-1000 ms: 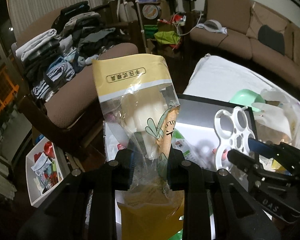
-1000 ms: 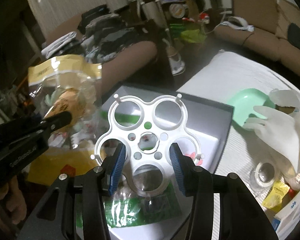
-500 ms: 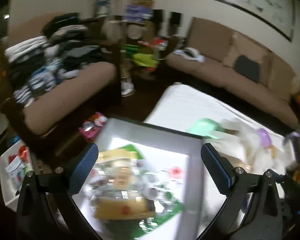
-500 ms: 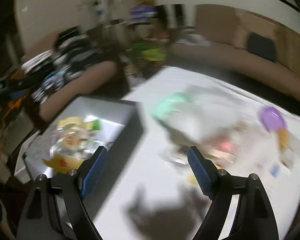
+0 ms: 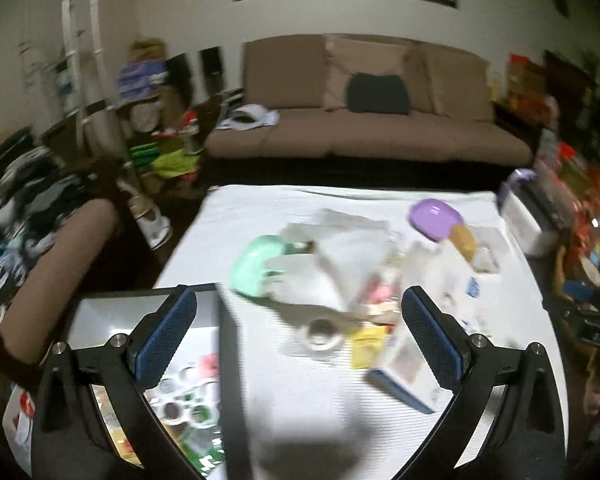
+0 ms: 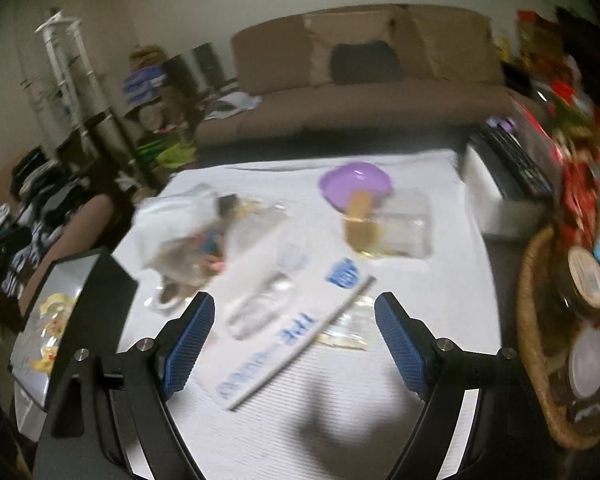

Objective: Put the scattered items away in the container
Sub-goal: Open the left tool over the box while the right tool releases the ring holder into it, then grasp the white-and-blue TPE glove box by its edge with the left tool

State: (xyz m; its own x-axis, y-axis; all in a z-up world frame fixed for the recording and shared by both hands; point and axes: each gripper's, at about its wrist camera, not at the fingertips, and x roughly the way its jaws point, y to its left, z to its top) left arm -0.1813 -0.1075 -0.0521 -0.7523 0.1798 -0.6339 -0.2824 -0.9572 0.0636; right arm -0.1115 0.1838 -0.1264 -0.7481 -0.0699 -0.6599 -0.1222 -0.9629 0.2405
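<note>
The container (image 5: 230, 360), a black-walled box with a white inside, sits at the table's left end and holds a white ring holder (image 5: 188, 396) and packets. My left gripper (image 5: 300, 332) hangs open and empty over the box's right wall. Ahead of it lie a tape roll (image 5: 320, 332), a yellow packet (image 5: 366, 340) and a green dish (image 5: 256, 264). My right gripper (image 6: 296, 336) is open and empty above a flat white-and-blue box (image 6: 292, 320). Further off are a purple dish (image 6: 354, 186) and a clear bag (image 6: 380, 228) with something tan inside.
A heap of white plastic bags (image 5: 332, 268) covers the table's middle. A wicker basket (image 6: 540, 340) full of jars stands at the right edge, and a white box with a black top (image 6: 500, 184) at the back right. A brown sofa (image 5: 364, 136) lies beyond the table.
Both grippers opened and let go: the yellow packet and the white ring holder now lie in the box. Both then swung right, away from the box and over the table.
</note>
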